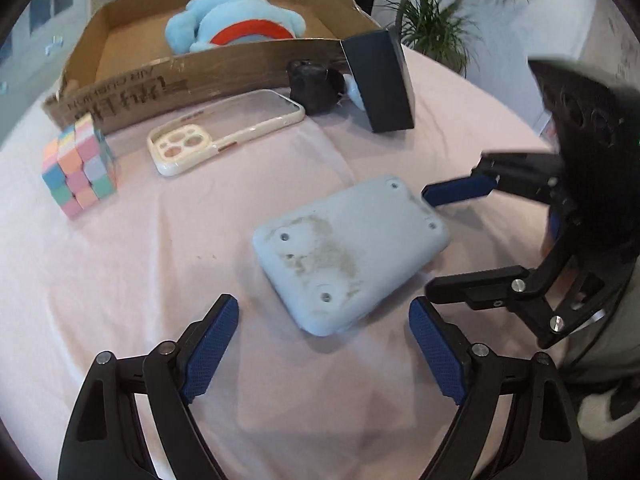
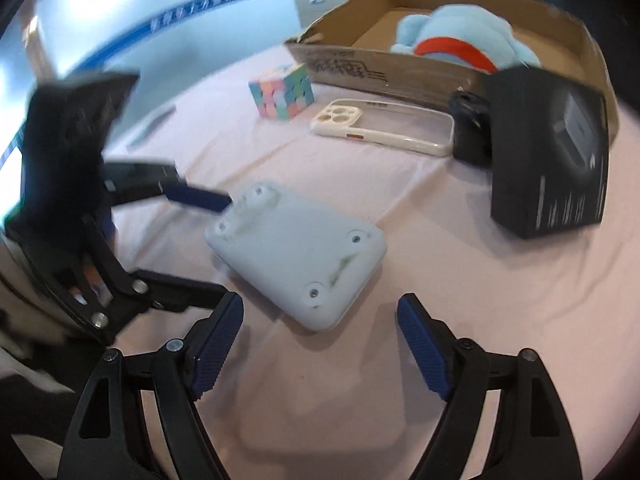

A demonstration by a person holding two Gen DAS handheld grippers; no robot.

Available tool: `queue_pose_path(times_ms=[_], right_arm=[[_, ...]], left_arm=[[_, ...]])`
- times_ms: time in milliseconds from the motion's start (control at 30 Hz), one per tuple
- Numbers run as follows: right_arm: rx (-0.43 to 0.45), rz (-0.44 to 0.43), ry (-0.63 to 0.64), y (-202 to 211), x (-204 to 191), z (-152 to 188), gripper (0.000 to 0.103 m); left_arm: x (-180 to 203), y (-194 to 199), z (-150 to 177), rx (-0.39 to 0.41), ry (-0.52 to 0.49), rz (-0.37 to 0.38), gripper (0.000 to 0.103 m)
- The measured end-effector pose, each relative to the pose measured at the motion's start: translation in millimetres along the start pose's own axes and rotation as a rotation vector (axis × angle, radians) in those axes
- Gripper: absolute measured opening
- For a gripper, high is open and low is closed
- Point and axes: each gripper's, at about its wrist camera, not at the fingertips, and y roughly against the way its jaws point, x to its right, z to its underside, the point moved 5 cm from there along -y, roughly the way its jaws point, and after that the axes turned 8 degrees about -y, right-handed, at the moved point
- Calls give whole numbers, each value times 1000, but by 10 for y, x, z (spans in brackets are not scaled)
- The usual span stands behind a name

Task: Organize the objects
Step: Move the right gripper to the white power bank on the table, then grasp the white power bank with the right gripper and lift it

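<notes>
The pale blue device point(image 1: 350, 258) lies flat and back-up on the pink tablecloth point(image 1: 160, 272), well in front of the cardboard box point(image 1: 132, 84) that already holds a blue plush toy point(image 1: 236, 20). Both tools stand with fingers apart and hold nothing: the left gripper point(image 1: 324, 344) just short of the device's near corner, the right gripper point(image 2: 320, 340) likewise from its own side. One likely hazard is a shallow pinch on the rounded edge (it looks smooth), which could let the device slip or skid. Between device and box sit a phone case point(image 1: 224, 132), a pastel cube point(image 1: 78, 166) and a black carton point(image 1: 380, 84), which a low carry could clip.
</notes>
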Motion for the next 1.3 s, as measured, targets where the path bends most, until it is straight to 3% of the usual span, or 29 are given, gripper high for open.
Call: queue_pose_path(times_ms=[67, 400, 433, 500, 567, 733, 800, 867, 900, 1100, 1300], right_arm=[[7, -4, 35, -28, -35, -8, 79], [-5, 4, 132, -193, -57, -89, 80], [-1, 2, 131, -194, -58, -97, 78], [12, 0, 119, -180, -52, -114, 69], [12, -20, 124, -172, -75, -127, 59], [3, -12, 131, -189, -110, -145, 56], [-4, 21, 140, -195, -108, -152, 57], [-4, 103, 165, -199, -83, -172, 70], [6, 138, 188, -182, -82, -189, 82], [-18, 89, 332, -194, -191, -226, 82], [-42, -16, 306, -293, -120, -242, 79]], left_arm=[[-28, -24, -7, 11, -54, -50, 84], [-135, -141, -147, 10, -169, 10, 83], [-148, -140, -161, 18, -173, 17, 83], [-138, -128, -199, 37, -182, 36, 69], [-157, -133, -218, 37, -182, 39, 68], [-160, -143, -245, 43, -177, 49, 68], [-157, -141, -246, 46, -174, 46, 68], [-157, -137, -241, 44, -172, 39, 68], [-154, -133, -239, 44, -174, 42, 68], [-124, -140, -253, 31, -215, 50, 68], [-152, -134, -266, 26, -244, 65, 68]])
